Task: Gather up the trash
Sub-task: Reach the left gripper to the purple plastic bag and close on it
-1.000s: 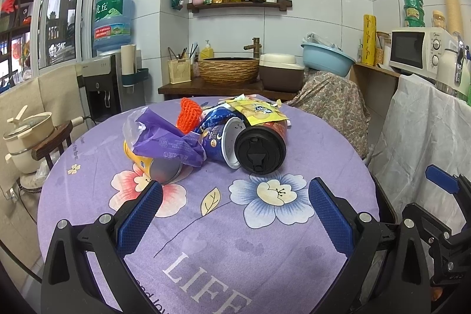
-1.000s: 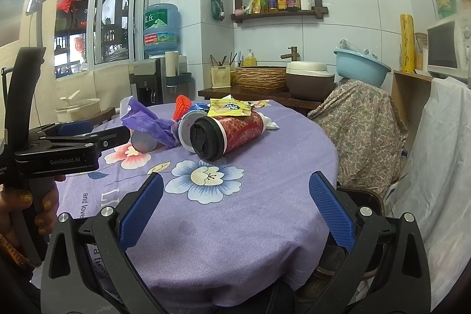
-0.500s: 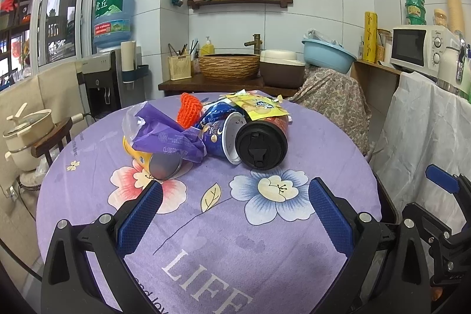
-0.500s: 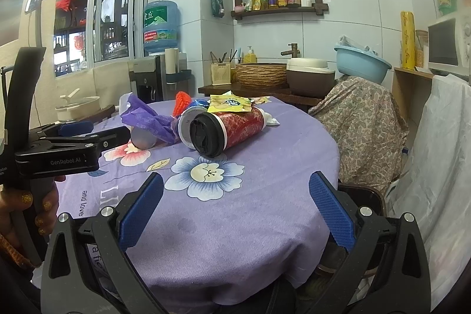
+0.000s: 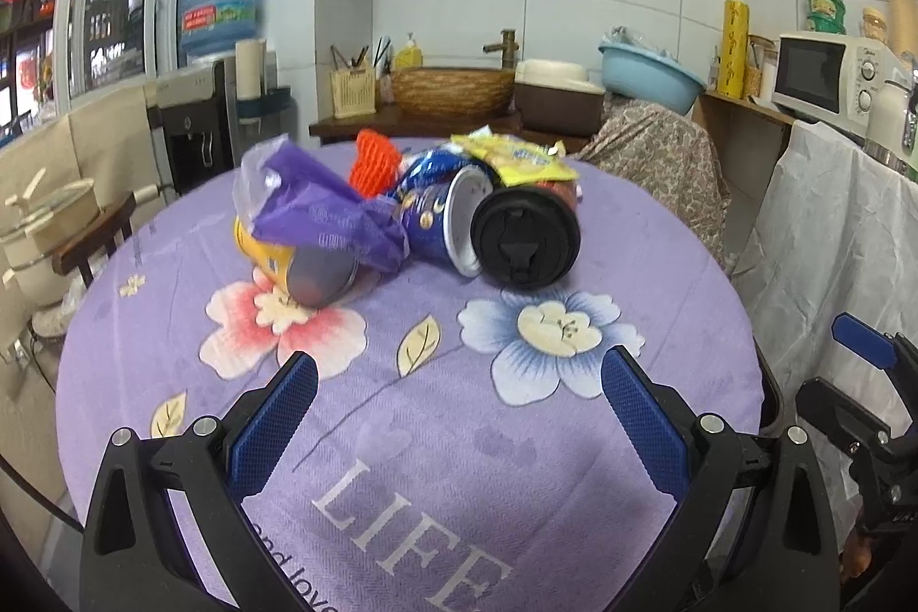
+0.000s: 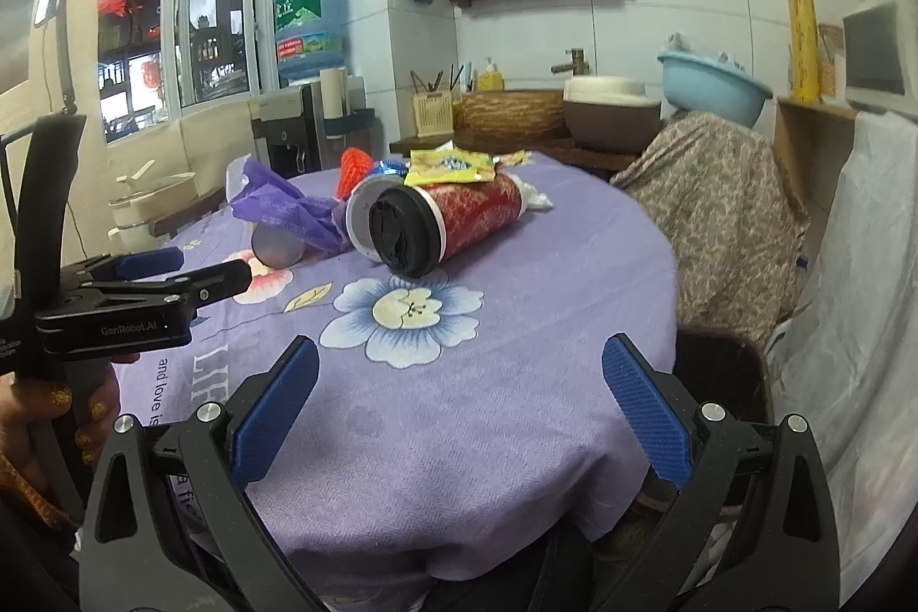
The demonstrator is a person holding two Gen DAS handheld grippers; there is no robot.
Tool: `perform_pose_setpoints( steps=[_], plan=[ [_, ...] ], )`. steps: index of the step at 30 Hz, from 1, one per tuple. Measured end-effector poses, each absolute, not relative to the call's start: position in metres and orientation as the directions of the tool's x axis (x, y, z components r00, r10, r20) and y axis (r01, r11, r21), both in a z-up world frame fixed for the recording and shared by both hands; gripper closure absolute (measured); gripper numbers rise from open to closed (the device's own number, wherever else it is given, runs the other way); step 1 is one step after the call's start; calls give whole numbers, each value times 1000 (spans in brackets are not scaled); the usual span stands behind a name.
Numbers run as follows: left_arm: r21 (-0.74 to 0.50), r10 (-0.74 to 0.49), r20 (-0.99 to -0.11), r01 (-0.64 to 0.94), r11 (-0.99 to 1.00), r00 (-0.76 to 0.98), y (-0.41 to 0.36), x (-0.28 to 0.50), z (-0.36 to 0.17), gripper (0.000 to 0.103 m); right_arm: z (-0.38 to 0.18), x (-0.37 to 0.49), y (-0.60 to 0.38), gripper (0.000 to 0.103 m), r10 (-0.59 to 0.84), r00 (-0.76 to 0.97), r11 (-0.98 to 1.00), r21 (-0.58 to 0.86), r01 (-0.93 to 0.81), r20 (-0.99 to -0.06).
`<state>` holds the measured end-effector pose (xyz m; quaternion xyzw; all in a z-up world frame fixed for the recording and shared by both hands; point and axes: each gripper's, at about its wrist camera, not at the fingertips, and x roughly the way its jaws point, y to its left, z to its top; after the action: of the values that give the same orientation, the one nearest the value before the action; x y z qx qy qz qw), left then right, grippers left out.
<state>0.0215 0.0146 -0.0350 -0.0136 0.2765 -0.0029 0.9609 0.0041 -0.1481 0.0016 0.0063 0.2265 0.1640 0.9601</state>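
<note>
While a purple flowered cloth covers the round counter [image 5: 660,268], the trash sits heaped toward its far side. Both tools hover low over the near edge, well apart from the heap: the left tool [image 5: 459,417] and the right tool [image 6: 459,405] each spread wide, holding nothing. A red cup with a black lid [image 6: 459,222] lies on its side beside a blue can [image 5: 436,222]. A purple wrapper [image 5: 321,216] drapes over a yellow can [image 5: 304,268]. A yellow packet [image 5: 516,159] lies on top, and an orange mesh piece [image 5: 373,164] pokes up behind.
</note>
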Motion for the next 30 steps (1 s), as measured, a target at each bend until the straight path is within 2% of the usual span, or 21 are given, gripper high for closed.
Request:
perform_pose_setpoints(
  steps=[3,12,20,24,30],
  plan=[
    [-60,-31,-570,-4,998,821,24,25,-44,5,-5,14,-146,5,314,823,947,95,-306,-473],
    [-66,-19,-598,-25,997,801,54,33,-45,6,-12,47,-127,5,382,732,912,105,-396,-564],
    [-77,-33,-595,-16,997,803,100,63,-23,6,-3,67,-109,5,432,705,882,97,-462,-563],
    [-141,-88,-584,6,990,807,118,85,-12,7,0,71,-103,5,435,707,877,85,-472,-557],
    [-319,-204,-575,13,948,792,138,118,-6,13,-2,72,-102,5,438,699,875,88,-477,-565]
  ],
)
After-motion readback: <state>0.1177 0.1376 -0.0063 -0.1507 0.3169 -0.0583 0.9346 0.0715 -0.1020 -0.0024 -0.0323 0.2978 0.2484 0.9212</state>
